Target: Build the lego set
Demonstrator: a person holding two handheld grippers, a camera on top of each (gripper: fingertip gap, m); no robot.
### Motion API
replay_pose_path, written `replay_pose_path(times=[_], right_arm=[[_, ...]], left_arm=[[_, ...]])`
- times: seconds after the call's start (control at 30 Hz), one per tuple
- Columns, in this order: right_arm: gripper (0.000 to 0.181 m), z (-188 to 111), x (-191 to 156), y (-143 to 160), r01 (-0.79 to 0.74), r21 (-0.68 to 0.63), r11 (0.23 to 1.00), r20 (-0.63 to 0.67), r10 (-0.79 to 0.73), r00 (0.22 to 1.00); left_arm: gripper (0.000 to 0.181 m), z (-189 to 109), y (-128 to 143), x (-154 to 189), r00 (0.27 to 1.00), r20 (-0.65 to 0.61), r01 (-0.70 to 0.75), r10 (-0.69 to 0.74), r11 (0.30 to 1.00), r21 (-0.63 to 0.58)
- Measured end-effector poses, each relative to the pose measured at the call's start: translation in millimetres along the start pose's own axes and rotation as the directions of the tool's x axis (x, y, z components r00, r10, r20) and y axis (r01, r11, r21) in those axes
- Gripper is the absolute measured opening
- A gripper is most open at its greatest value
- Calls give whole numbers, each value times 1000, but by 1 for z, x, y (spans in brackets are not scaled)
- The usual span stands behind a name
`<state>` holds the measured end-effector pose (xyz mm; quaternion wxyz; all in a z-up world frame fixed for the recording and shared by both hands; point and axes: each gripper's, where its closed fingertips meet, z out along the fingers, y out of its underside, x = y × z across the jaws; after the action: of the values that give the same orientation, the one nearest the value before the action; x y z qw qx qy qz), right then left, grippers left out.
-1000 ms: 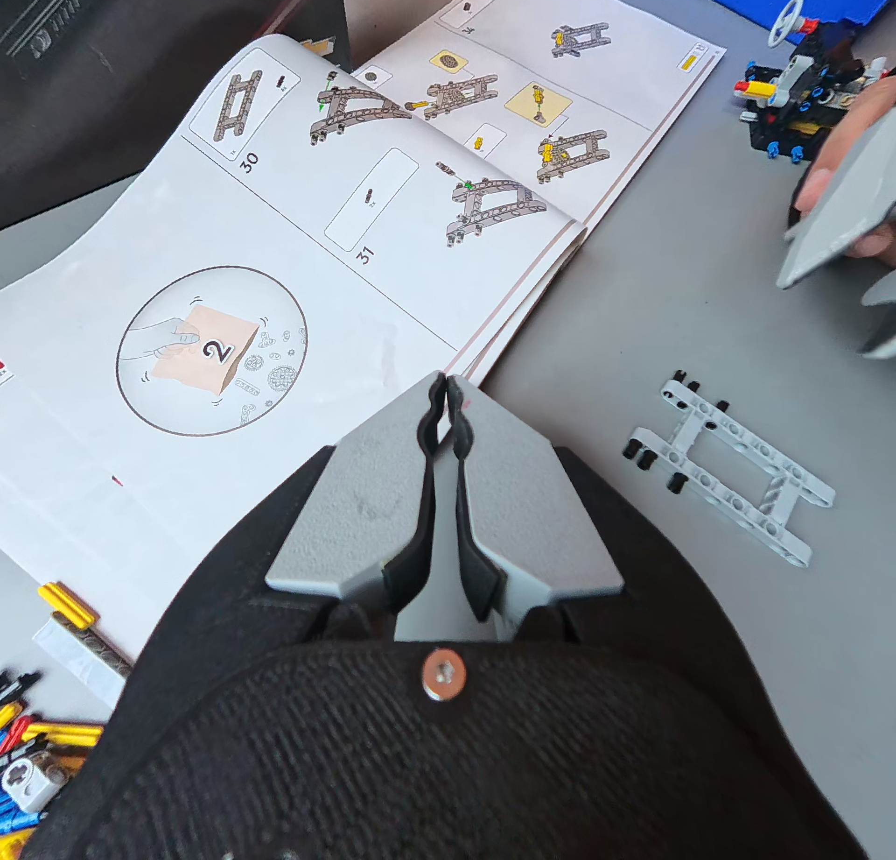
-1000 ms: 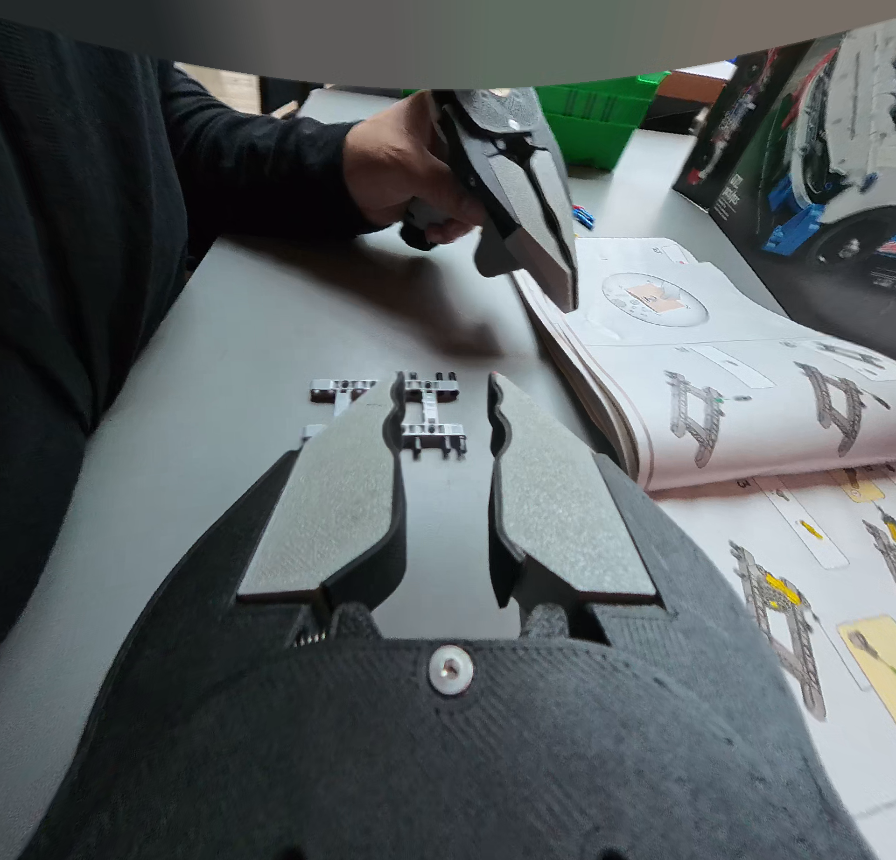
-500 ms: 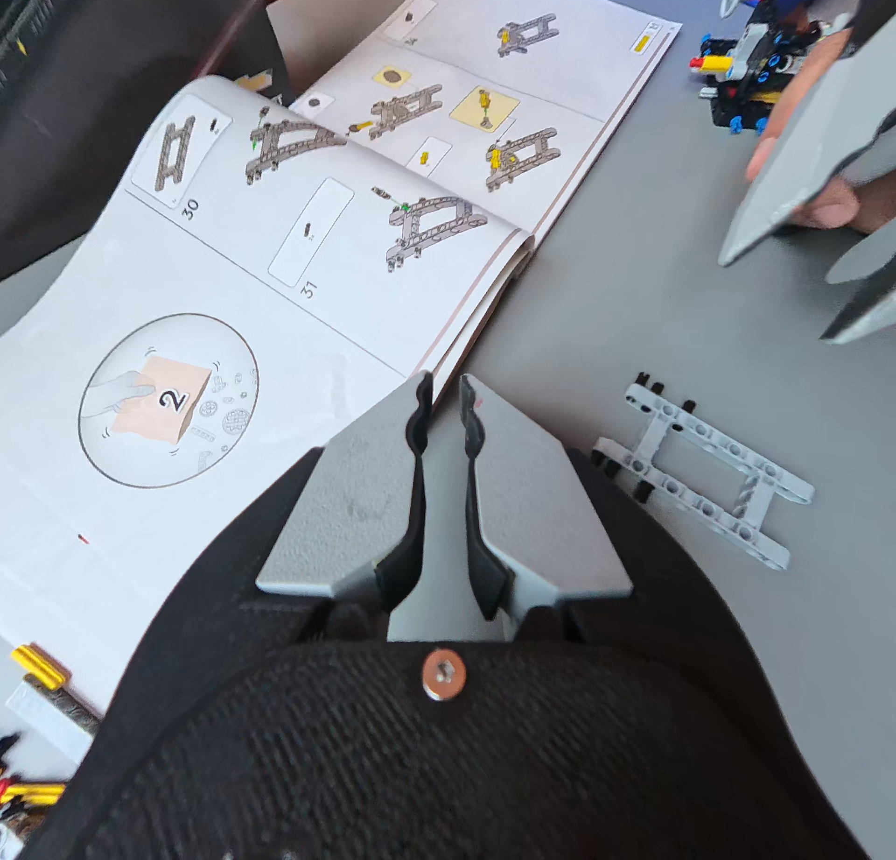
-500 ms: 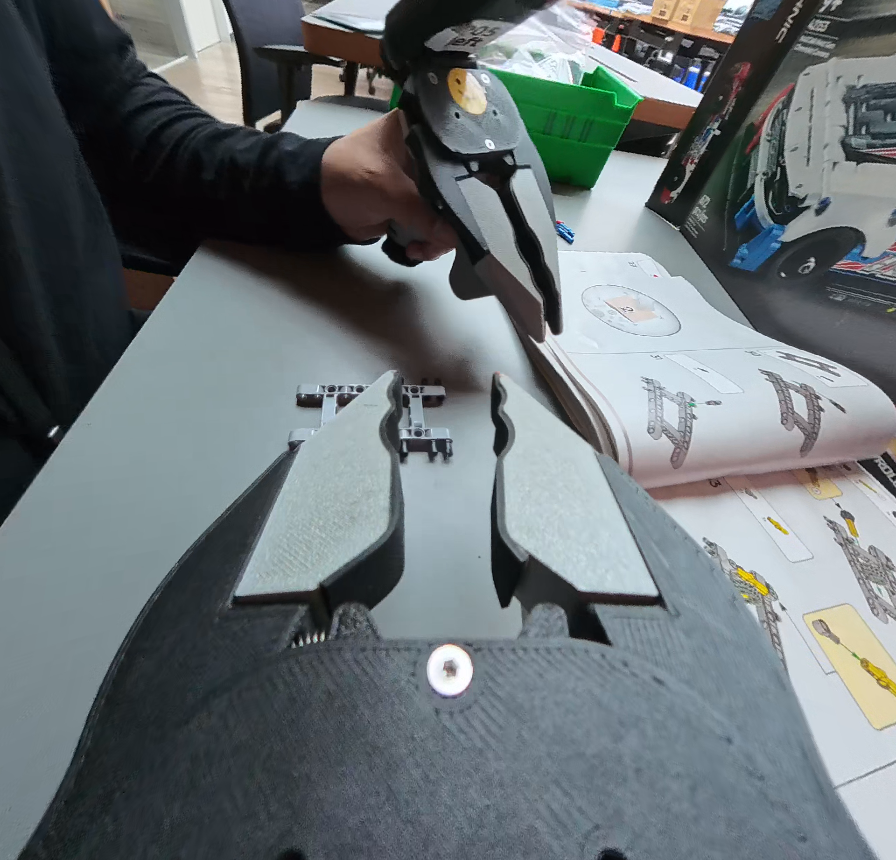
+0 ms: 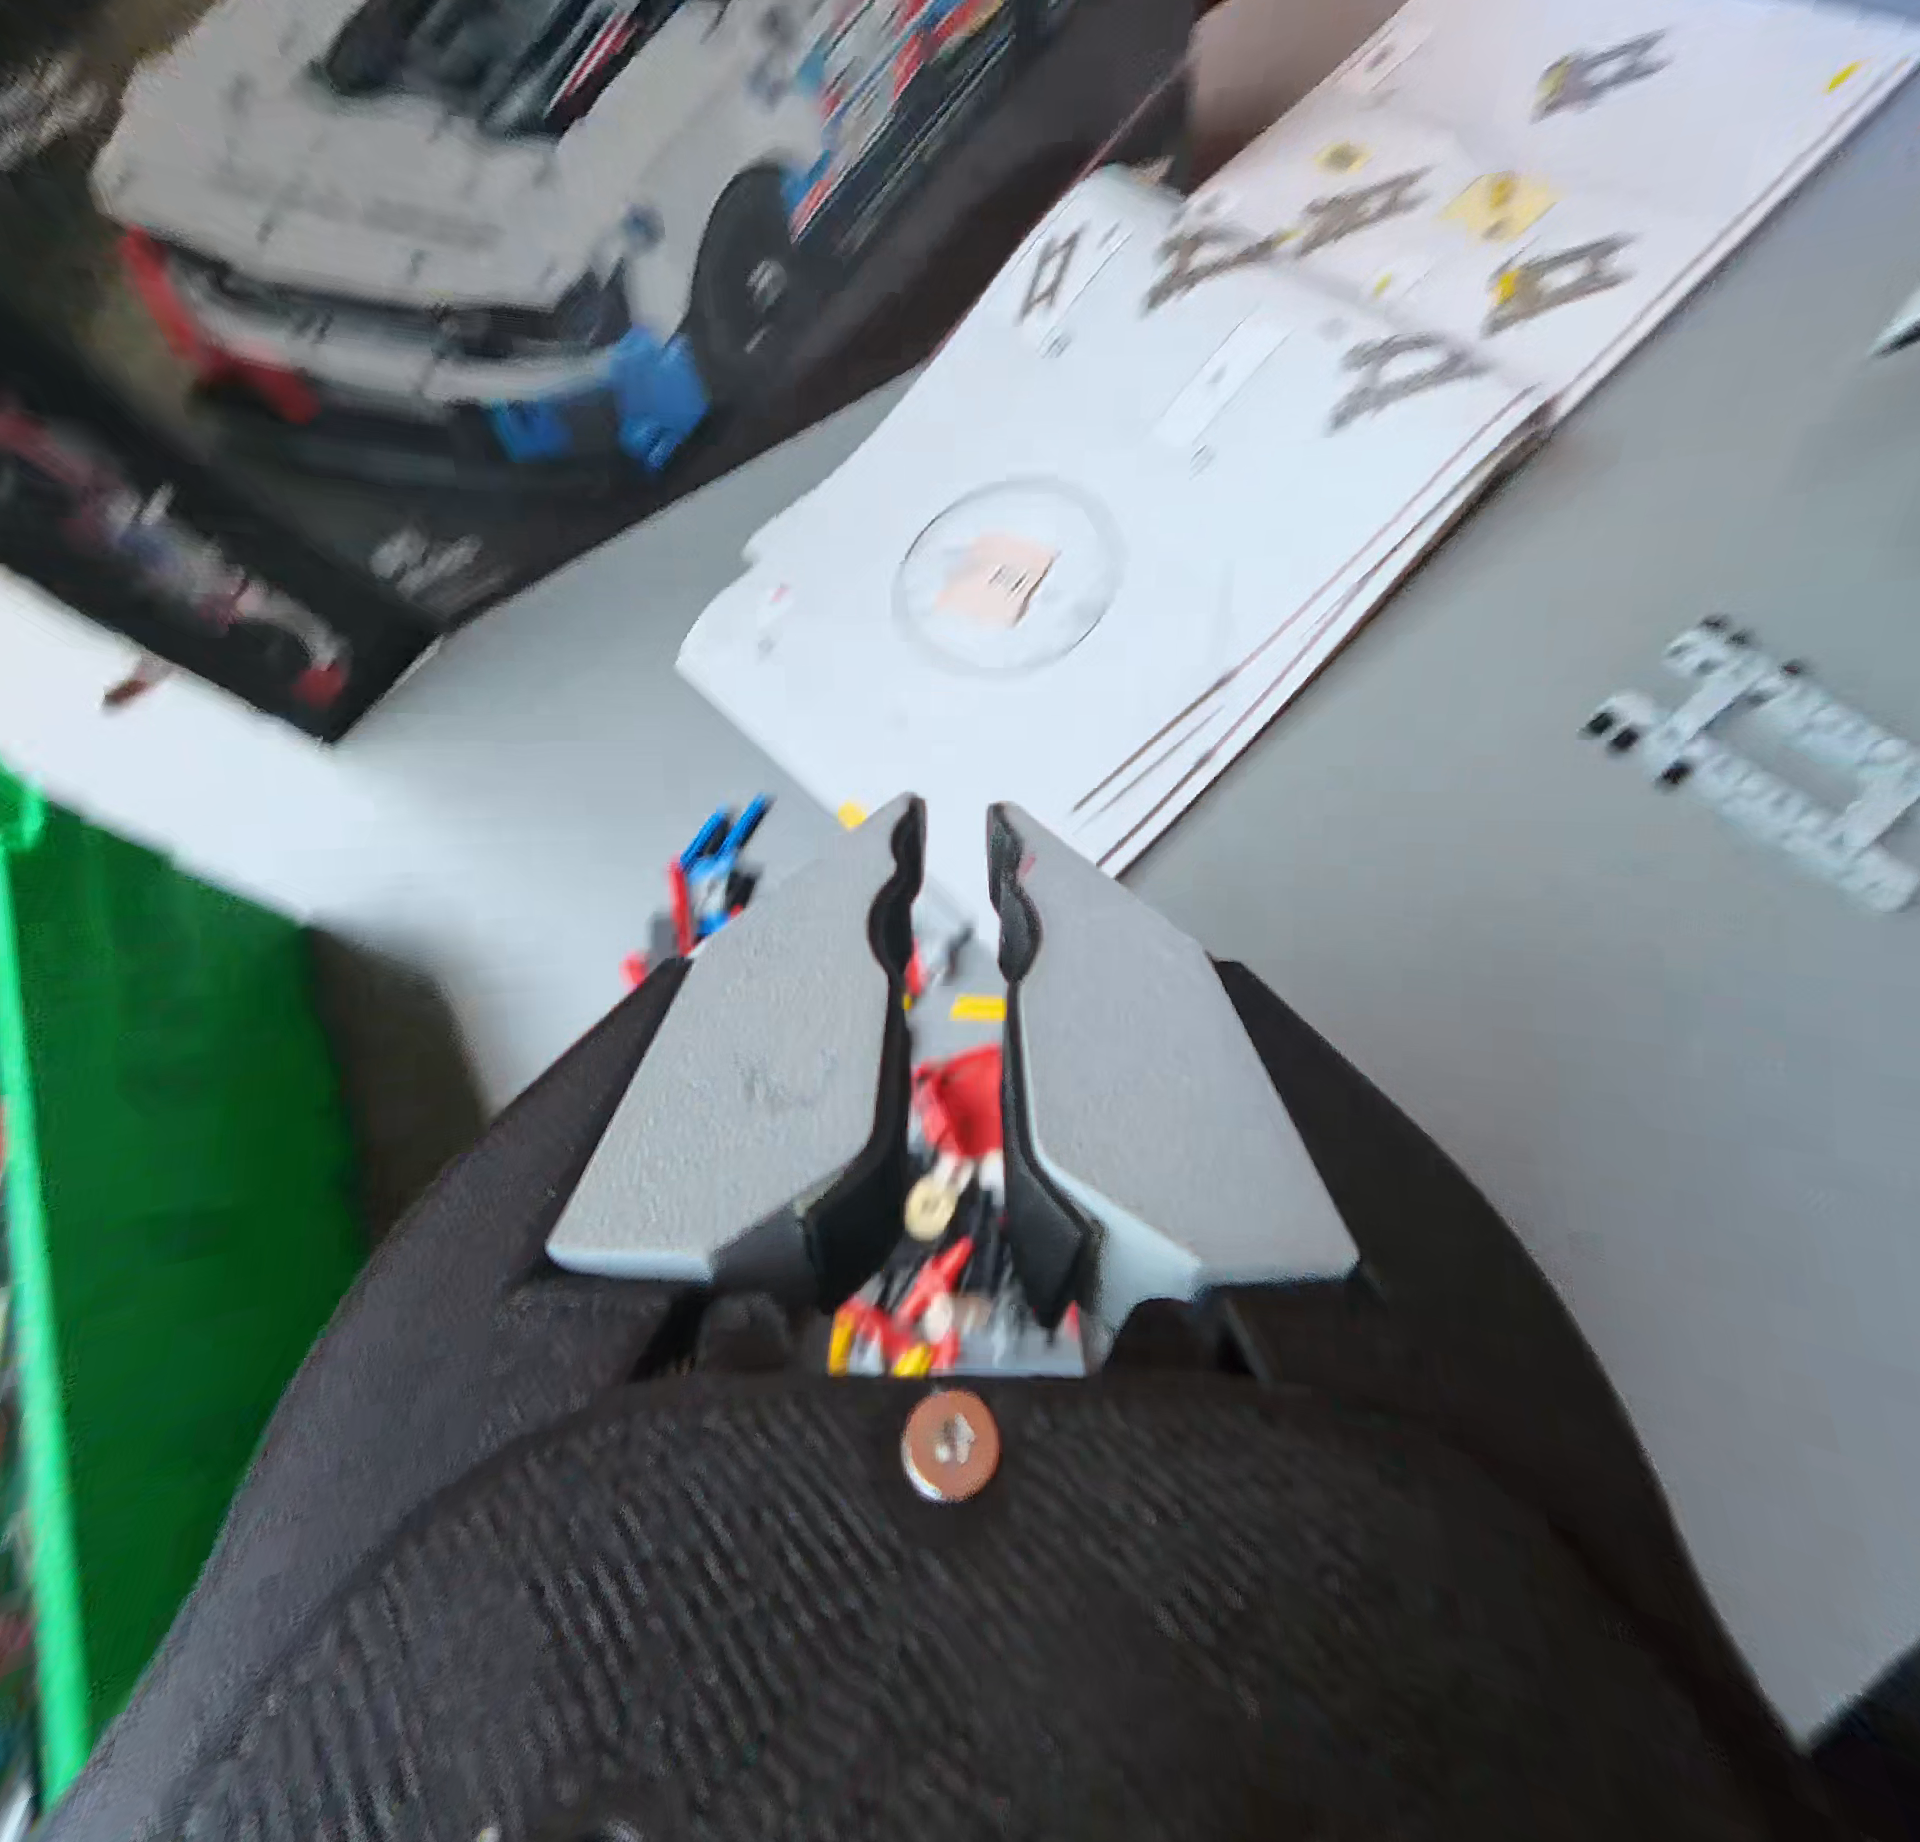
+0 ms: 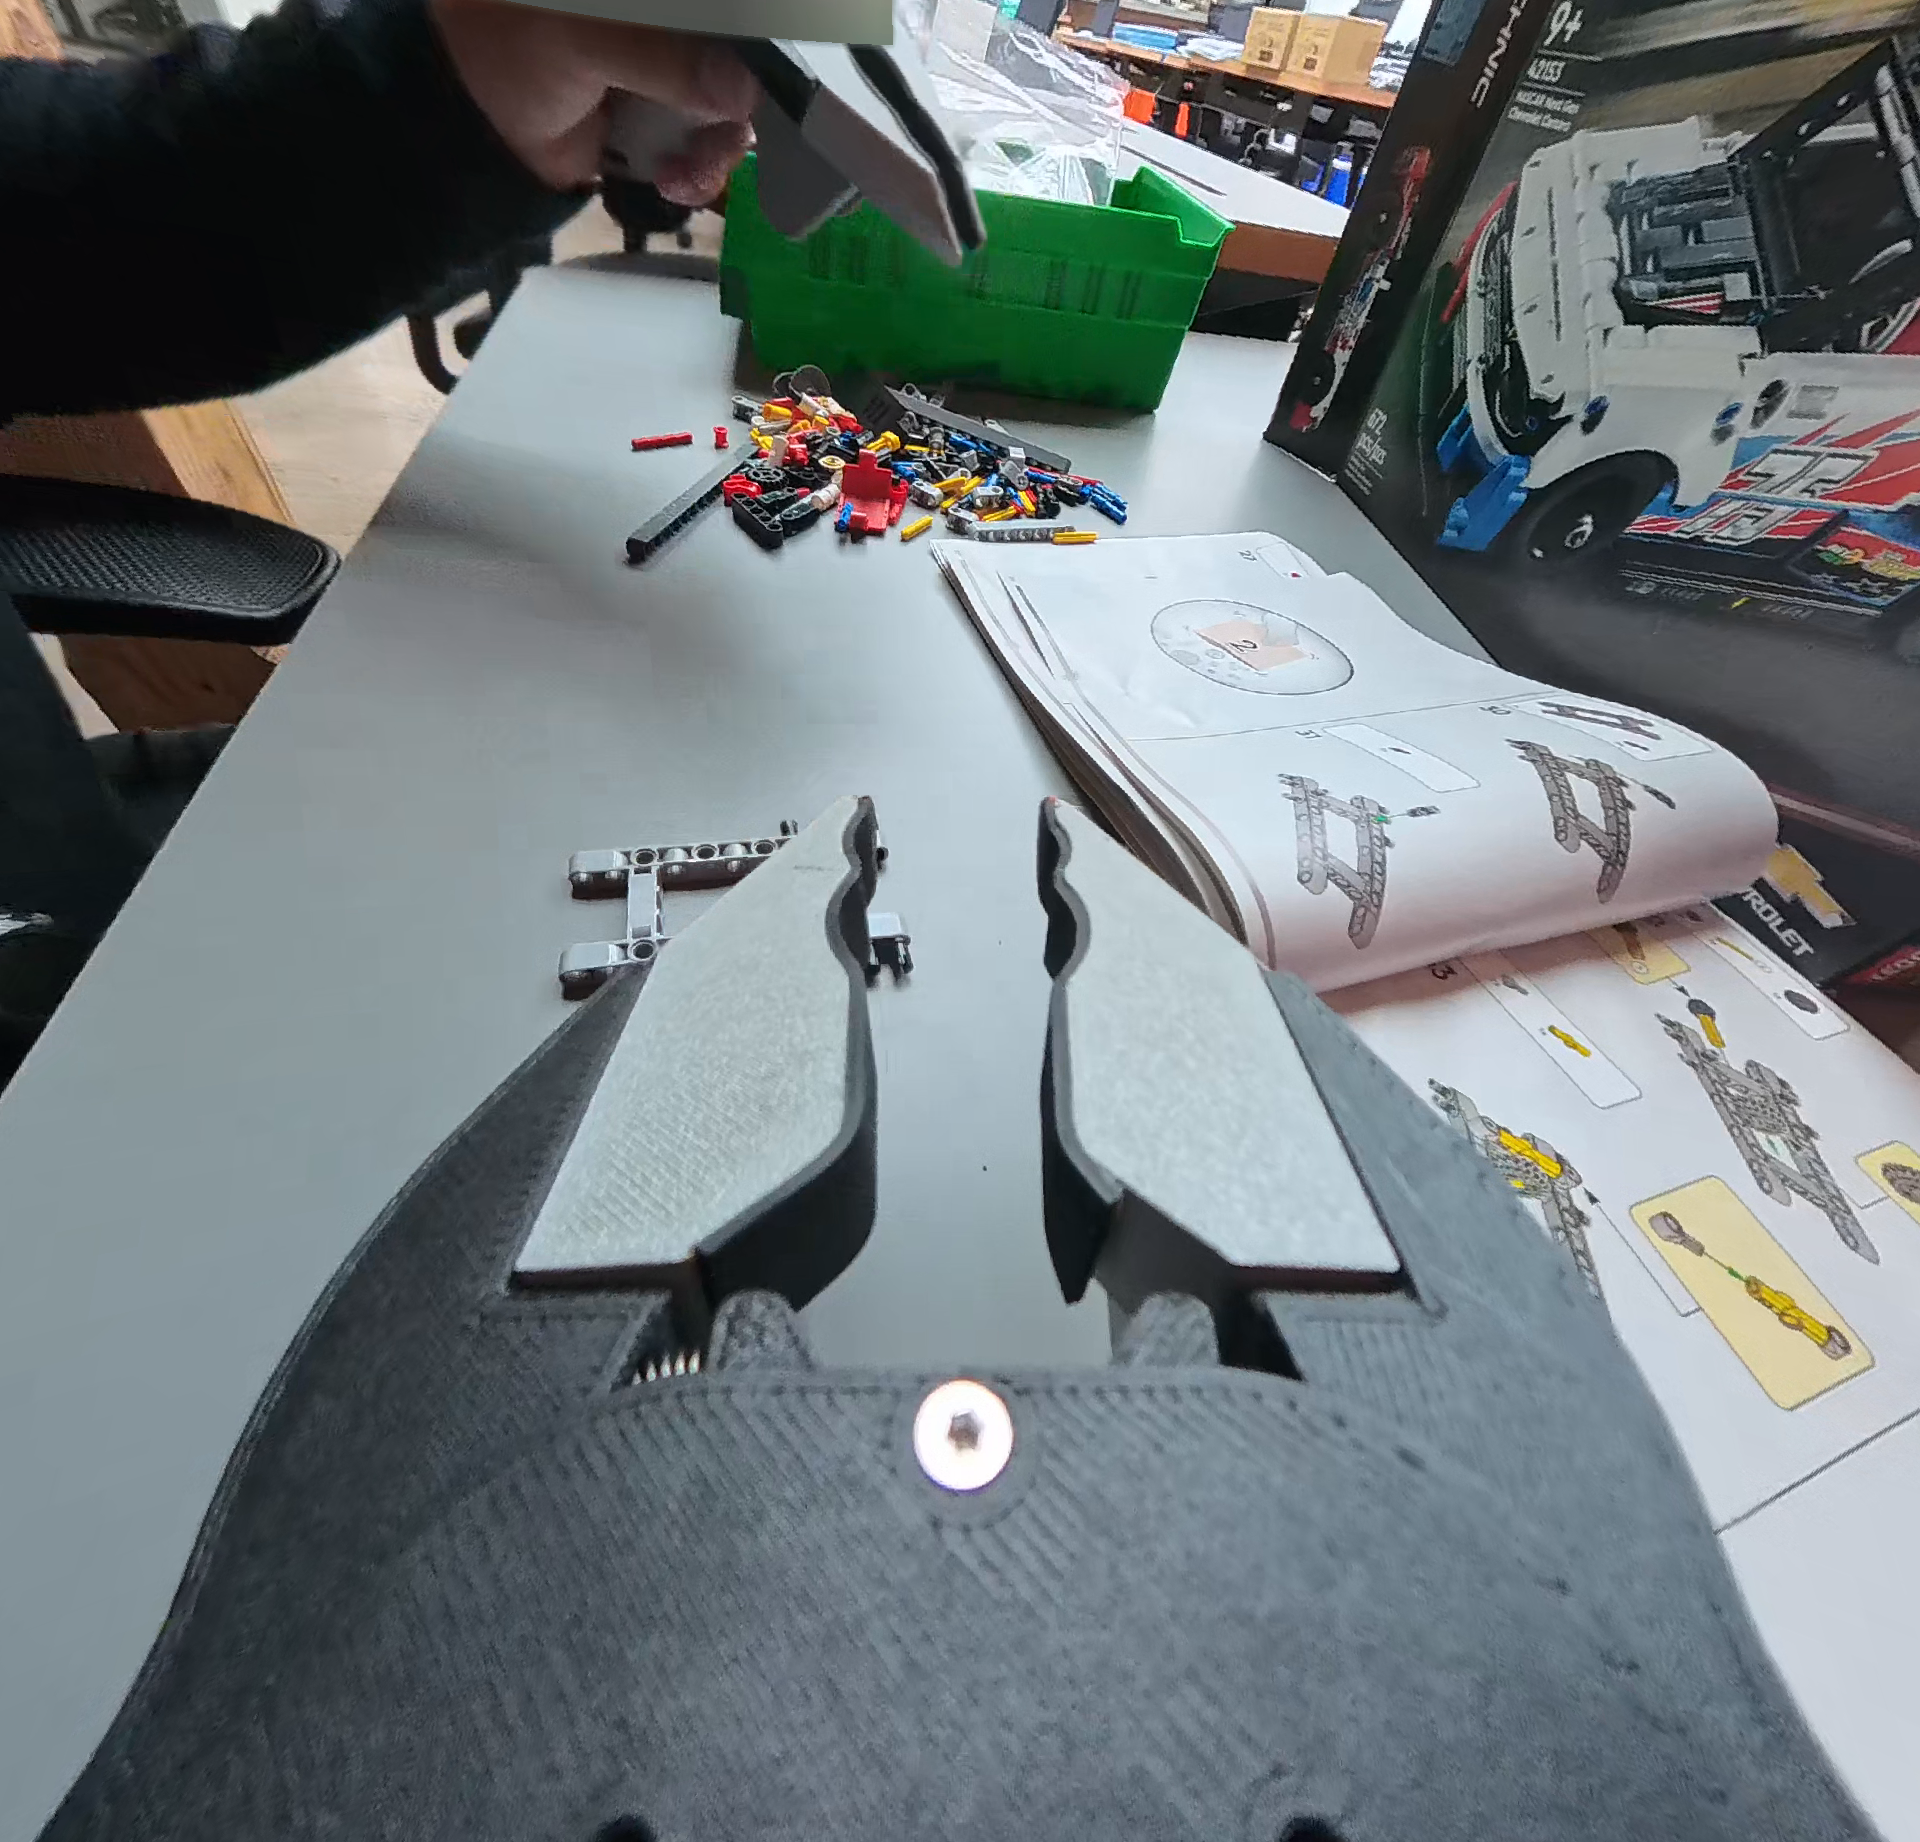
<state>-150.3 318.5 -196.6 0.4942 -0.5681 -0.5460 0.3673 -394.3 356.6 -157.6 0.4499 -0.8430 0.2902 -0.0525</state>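
Note:
A light grey Lego frame with black pins (image 6: 665, 883) lies flat on the grey table (image 6: 436, 753); it also shows in the blurred left wrist view (image 5: 1777, 764). My right gripper (image 6: 956, 826) is open and empty, just above and right of the frame, its left finger hiding part of it. My left gripper (image 5: 954, 831) is open a little and empty, held over a pile of small loose Lego parts (image 5: 951, 1148). From the right wrist view the left gripper (image 6: 956, 223) hangs high above that pile (image 6: 883, 473). The open instruction booklet (image 6: 1351, 753) lies right of the frame.
A green bin (image 6: 966, 296) stands behind the parts pile. The Lego set box (image 6: 1662, 317) stands upright along the table's right side, behind the booklet. A long black beam (image 6: 686, 514) lies at the pile's near edge. A black chair (image 6: 156, 566) is left of the table.
My left gripper has swung left and away from the frame to above the parts pile, and opened slightly. My right gripper has stayed open near the frame.

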Motion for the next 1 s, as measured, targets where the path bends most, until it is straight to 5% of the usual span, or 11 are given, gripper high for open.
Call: replay_pose_path(times=[0.03,0.23,0.43,0.57,1.0], right_arm=[[28,0,0,0,-4,0,1000,4,4,1000],[26,1,-1,1,-5,-9,1000,9,5,1000],[26,1,-1,1,-17,-8,1000,21,17,1000],[25,1,-1,1,-22,-3,1000,25,22,999],[24,-2,2,-3,-74,27,997,52,72,996]], left_arm=[[11,-7,13,-12,1000,10,30,-29,999,-40],[6,-16,66,-44,997,75,35,-20,979,-200],[5,19,96,-25,988,-149,-92,48,948,-305],[6,30,103,-30,970,-209,-192,126,923,-333],[5,34,116,-41,969,-215,-204,123,888,-412]])
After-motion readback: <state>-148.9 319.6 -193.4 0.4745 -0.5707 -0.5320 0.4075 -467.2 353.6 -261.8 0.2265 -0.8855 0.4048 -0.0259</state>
